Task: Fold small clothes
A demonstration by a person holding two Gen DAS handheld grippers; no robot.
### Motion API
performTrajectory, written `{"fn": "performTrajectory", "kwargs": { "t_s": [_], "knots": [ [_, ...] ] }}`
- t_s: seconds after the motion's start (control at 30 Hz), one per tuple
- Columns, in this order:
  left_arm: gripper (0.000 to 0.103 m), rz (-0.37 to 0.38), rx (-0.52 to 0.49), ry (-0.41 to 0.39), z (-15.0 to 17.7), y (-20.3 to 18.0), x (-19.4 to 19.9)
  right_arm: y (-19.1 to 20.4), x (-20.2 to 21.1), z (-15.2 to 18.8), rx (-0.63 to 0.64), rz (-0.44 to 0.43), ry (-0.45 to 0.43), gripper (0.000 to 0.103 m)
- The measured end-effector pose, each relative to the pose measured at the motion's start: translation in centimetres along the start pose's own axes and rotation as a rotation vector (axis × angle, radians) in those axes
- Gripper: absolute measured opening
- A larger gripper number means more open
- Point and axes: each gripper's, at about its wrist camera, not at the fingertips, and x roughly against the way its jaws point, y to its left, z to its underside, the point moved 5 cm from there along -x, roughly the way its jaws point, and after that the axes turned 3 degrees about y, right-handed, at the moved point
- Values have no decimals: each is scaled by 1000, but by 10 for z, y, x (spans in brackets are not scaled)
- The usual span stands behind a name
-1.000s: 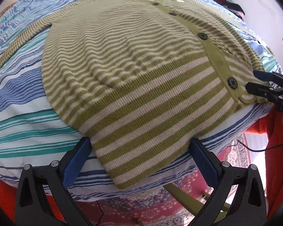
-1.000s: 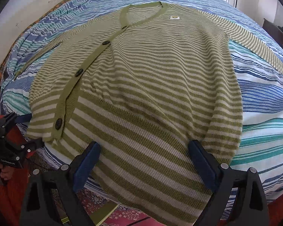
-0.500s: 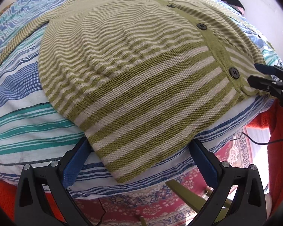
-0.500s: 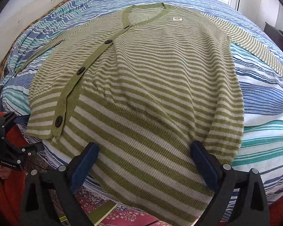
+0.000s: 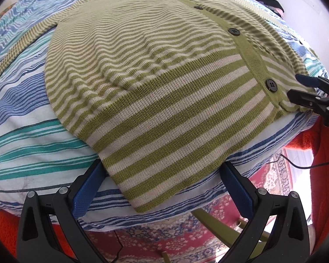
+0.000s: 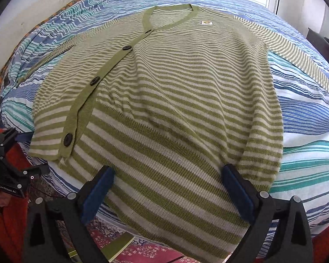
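Note:
A green-and-cream striped cardigan point(image 5: 155, 92) lies flat, buttoned, on a bed with a blue-and-teal striped sheet point(image 5: 28, 135). Its hem hangs a little over the bed's near edge. My left gripper point(image 5: 162, 164) is open, and its blue pads straddle the hem's left corner without pinching it. In the right wrist view the same cardigan point(image 6: 182, 100) fills the frame. My right gripper point(image 6: 167, 168) is open, straddling the hem near the right side seam. Each gripper shows in the other's view: the right gripper point(image 5: 307, 94) at the button placket's bottom, the left gripper point(image 6: 11, 153) at the left edge.
A red patterned rug point(image 5: 155, 239) covers the floor below the bed edge, with a green wooden frame point(image 5: 217, 225) and a green notebook point(image 6: 118, 247) on it. Orange-red fabric point(image 5: 304, 140) sits beside the right gripper. Both sleeves point(image 6: 300, 54) spread outward on the sheet.
Almost nothing has changed. Both grippers have shifted slightly at the hem while staying open, and the cardigan lies as before.

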Motion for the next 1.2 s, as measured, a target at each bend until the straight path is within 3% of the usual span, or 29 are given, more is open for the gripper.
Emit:
{"fn": "performTrajectory", "kwargs": {
  "t_s": [1.07,1.2],
  "knots": [
    [103,8,7,-5,-4,-2,1,1,-1,1,14,3,1,102],
    [101,33,35,-43,-7,4,14,1,-1,1,20,7,1,102]
  ]
}}
